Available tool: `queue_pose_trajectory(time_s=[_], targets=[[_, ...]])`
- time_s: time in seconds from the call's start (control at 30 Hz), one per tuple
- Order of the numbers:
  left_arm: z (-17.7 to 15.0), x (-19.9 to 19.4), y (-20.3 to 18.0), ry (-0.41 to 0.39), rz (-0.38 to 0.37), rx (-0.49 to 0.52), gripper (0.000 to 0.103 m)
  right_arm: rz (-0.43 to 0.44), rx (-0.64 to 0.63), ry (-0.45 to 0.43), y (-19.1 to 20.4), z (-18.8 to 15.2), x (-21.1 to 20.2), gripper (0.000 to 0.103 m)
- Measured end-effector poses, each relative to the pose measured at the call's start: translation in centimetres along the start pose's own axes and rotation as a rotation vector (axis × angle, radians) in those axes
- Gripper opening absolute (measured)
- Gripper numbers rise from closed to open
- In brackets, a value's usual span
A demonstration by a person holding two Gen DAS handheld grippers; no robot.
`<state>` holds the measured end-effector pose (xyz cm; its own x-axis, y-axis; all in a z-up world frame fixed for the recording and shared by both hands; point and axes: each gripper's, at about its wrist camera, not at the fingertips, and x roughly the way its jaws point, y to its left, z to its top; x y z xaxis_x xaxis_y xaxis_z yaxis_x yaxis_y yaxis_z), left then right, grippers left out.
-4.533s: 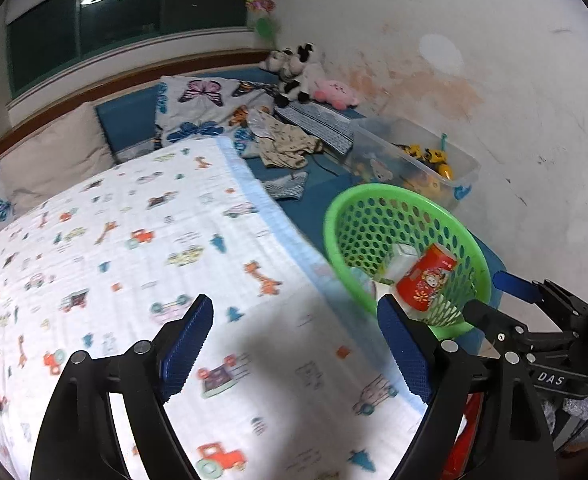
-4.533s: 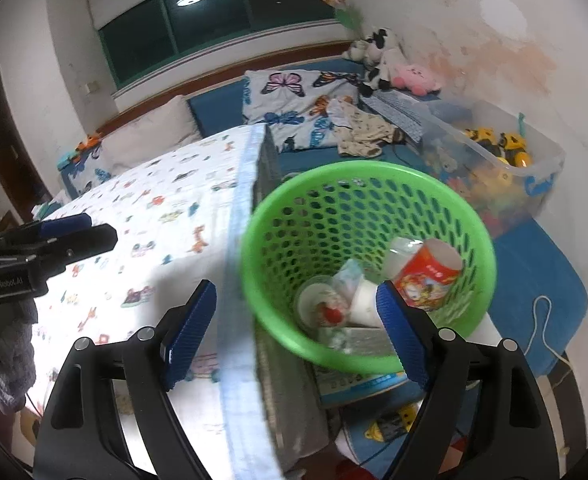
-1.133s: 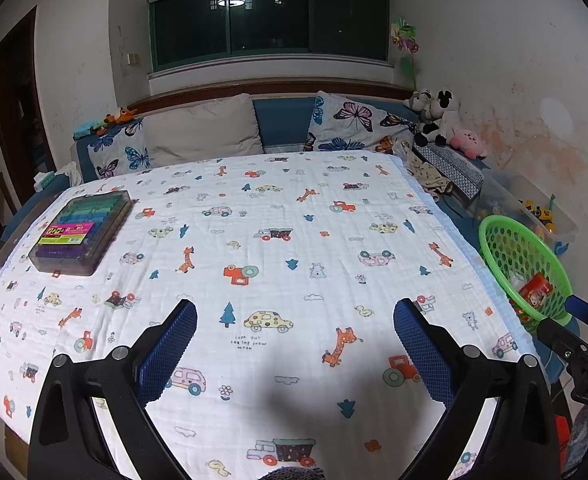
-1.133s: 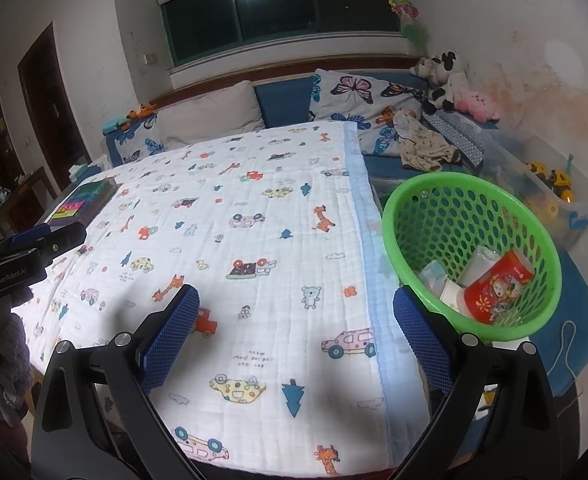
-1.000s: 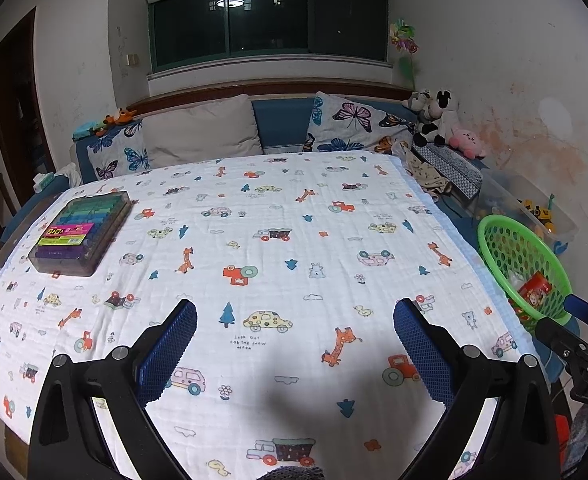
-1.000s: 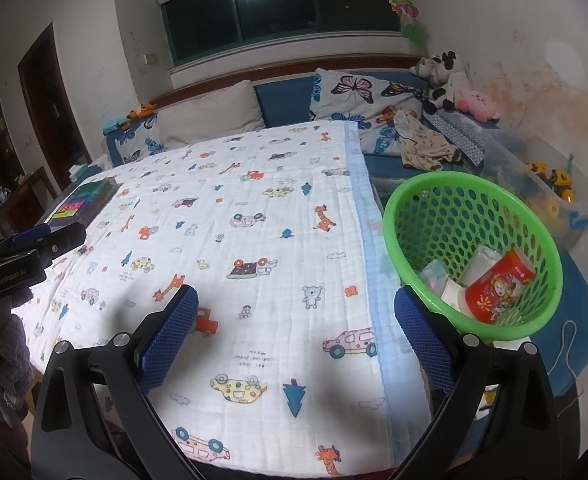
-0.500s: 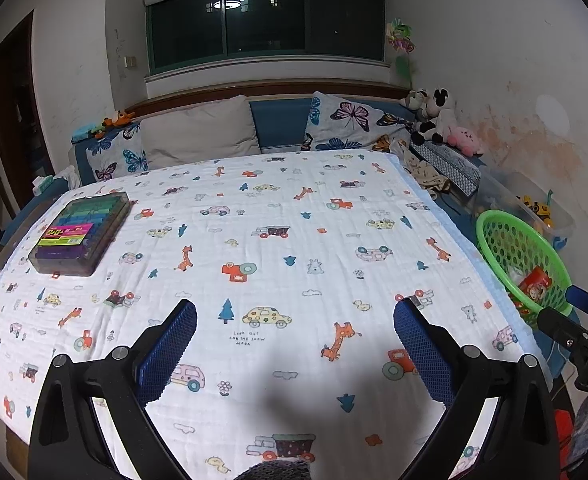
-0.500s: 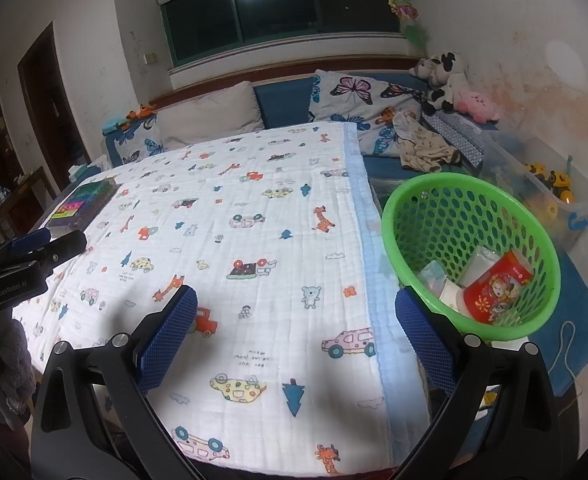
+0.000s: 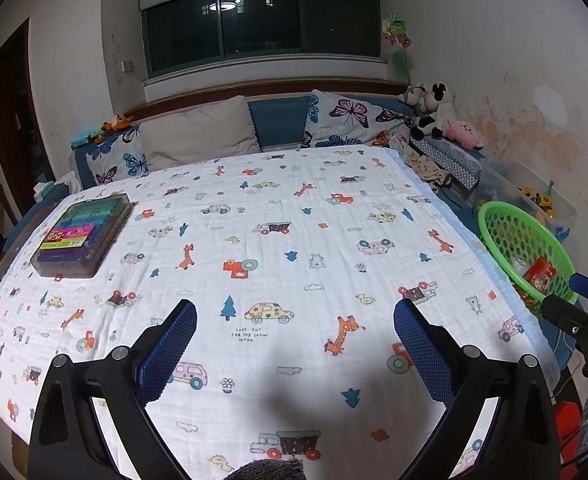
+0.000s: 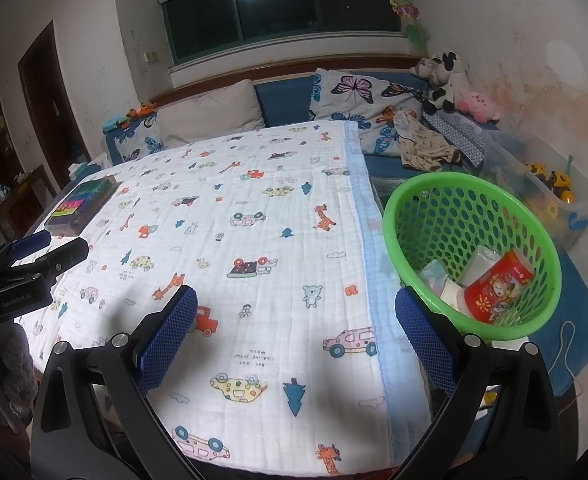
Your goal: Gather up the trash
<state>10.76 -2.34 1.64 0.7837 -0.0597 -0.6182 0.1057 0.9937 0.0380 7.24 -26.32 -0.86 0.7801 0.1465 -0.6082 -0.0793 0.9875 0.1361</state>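
Both claws pulled back — left claw (image 9: 294,338) reads "GenRobot.AI".

Ahead of you the patterned blanket (image 9: 294,240) lies bare across its middle; only the marker case (image 9: 80,236) sits near its far left corner. To your right the green basket (image 10: 426,200) stands just beside the blanket's edge, mouth unobstructed, and the clear toy bin (image 10: 550,196) behind it seems close.

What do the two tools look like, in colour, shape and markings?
Both look alike. The left tool and the right tool each have two glossy black plastic arms with silver screws, ending in flat rectangular fingers covered with blue textured pads. White lettering marks the body of each tool, seen from the other camera. No cables or sleeves are visible.
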Motion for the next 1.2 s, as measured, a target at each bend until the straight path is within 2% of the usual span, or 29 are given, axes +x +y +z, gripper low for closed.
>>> queue_pose_trajectory(time_s=[1.2], targets=[[-0.47,0.01,0.74,-0.006,0.025,0.001,0.096,0.014,-0.005,0.012,0.55,-0.31,0.37,0.099]])
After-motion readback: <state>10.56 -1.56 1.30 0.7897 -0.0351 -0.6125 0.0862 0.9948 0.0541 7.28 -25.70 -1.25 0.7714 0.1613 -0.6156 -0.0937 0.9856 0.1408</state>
